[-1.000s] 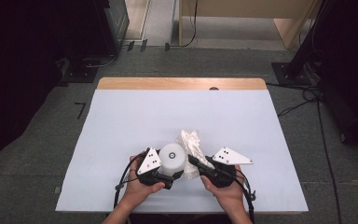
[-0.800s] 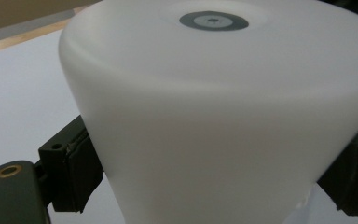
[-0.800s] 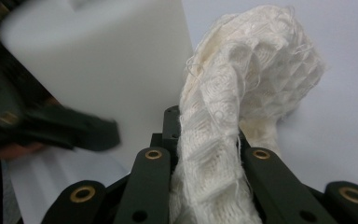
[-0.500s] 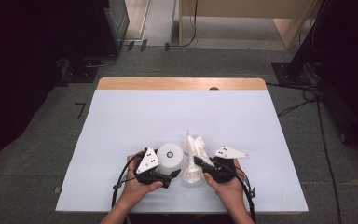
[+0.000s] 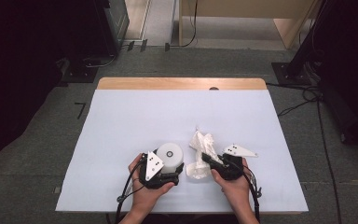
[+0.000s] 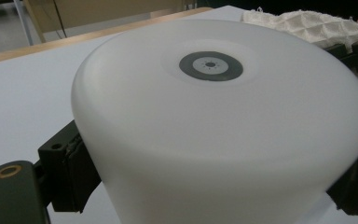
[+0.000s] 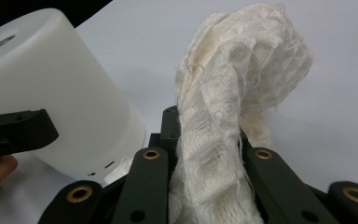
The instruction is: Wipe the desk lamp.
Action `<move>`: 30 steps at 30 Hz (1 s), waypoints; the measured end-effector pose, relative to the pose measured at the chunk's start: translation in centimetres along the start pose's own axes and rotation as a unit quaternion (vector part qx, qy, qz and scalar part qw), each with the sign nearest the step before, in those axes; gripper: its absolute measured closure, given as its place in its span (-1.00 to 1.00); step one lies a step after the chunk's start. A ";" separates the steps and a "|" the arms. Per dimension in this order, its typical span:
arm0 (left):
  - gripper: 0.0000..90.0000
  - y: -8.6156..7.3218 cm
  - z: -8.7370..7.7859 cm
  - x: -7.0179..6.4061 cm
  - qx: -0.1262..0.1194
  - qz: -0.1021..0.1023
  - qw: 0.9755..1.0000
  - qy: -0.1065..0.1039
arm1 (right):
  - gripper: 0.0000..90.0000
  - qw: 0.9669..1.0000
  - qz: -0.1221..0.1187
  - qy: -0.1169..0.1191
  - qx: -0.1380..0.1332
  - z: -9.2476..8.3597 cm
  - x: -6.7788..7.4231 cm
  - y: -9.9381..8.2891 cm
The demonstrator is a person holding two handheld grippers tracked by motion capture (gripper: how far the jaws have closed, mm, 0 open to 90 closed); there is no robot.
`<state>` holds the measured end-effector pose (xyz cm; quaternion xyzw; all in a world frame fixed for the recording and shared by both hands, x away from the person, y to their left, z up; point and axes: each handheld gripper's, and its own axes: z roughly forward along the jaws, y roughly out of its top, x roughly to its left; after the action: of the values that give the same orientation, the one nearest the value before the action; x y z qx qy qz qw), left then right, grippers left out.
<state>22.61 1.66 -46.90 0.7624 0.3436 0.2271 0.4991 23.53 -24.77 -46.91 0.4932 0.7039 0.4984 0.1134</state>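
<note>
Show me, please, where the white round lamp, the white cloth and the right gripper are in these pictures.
white round lamp (image 5: pixel 170 155): high view, on its flat top.
white cloth (image 7: pixel 223 135): right gripper view, on the bunched middle between the jaws.
right gripper (image 5: pixel 209 160): high view, at the jaw tips on the cloth.

Your high view is evenly lit from overhead: the table (image 5: pixel 121 140) sheet is bright, w/ only soft, short shadows under your hands and the white cylinder (image 5: pixel 170 156). Room beyond both sides goes near black, so no detail there. Pic is low-res and a bit soft; the cloth (image 5: pixel 200 151) texture is mushy.

Your left gripper view sits v. close: the cylinder (image 6: pixel 214 126) is smooth white w/ soft shading down its wall, no hard glare, slight blur at its right edge; bkgd is out of focus.

Your right gripper view is sharpest on the cloth (image 7: pixel 228 116) weave; the cylinder (image 7: pixel 51 107) at left is softer, and the table reads flat, pale lilac-grey.
</note>
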 end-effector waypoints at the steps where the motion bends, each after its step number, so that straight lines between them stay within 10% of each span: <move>1: -0.81 0.0 0.0 0.4 0.000 0.004 1.000 -0.016 | 0.71 1.000 -0.004 0.003 0.001 0.1 0.2 0.0; 4: -0.81 0.2 0.0 1.8 -0.003 0.014 0.998 -0.067 | 0.71 1.000 -0.012 0.024 0.005 0.2 0.7 0.0; 9: -0.81 0.7 -0.4 4.0 -0.024 0.019 0.982 -0.188 | 0.73 0.998 -0.018 0.061 0.009 0.8 2.5 -0.2; 13: -0.81 0.6 -0.2 3.7 0.011 0.065 0.983 -0.172 | 0.74 0.996 -0.035 0.088 -0.003 0.6 4.4 0.2; 21: -0.81 0.4 0.2 3.5 0.013 0.068 0.981 -0.181 | 0.74 0.993 -0.061 0.093 -0.048 -1.8 5.5 1.9; 30: -0.81 0.3 0.1 3.8 0.010 0.064 0.981 -0.183 | 0.74 0.996 -0.025 0.068 0.047 2.3 3.9 -1.3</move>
<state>25.34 4.36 -46.62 0.8165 0.1998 0.1119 0.5300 22.33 -20.27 -47.76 0.4451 0.7446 0.4943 0.0549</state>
